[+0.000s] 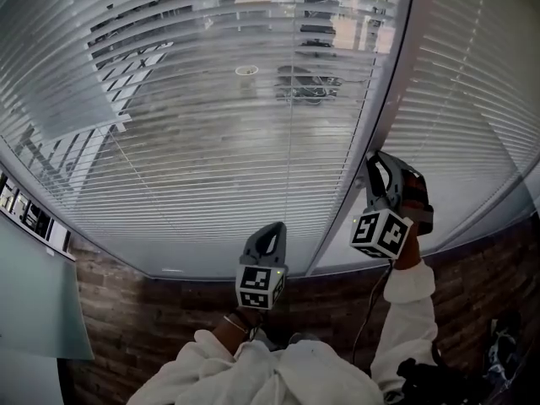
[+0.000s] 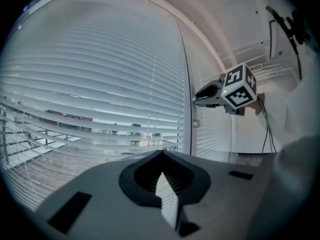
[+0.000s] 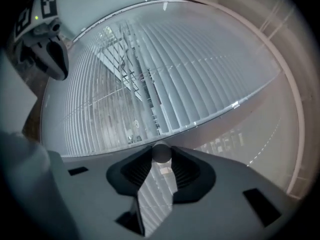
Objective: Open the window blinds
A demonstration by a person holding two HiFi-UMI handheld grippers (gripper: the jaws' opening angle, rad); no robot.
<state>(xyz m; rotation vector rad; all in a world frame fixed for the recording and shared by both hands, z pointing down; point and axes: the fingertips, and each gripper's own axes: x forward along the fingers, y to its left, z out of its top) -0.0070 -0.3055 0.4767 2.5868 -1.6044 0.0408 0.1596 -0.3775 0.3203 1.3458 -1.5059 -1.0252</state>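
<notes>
Horizontal white slat blinds (image 1: 211, 125) cover the window, and rooftops and a street show through the tilted slats. My right gripper (image 1: 375, 157) is raised at the white post (image 1: 380, 99) between the two panes. It is shut on the thin control cord (image 2: 191, 74), with the cord's small grey bead (image 3: 161, 153) right at its tips. From the left gripper view the bead (image 2: 196, 123) sits just under the right gripper (image 2: 196, 100). My left gripper (image 1: 273, 226) is held lower, near the sill, shut and empty (image 2: 162, 153).
A second slat blind (image 1: 472, 99) covers the pane at the right. Under the sill (image 1: 211, 268) runs a dark brick wall (image 1: 152, 319). A pale panel (image 1: 34, 302) stands at the left. A black cable (image 1: 371, 302) hangs from the right gripper along a white sleeve (image 1: 405, 310).
</notes>
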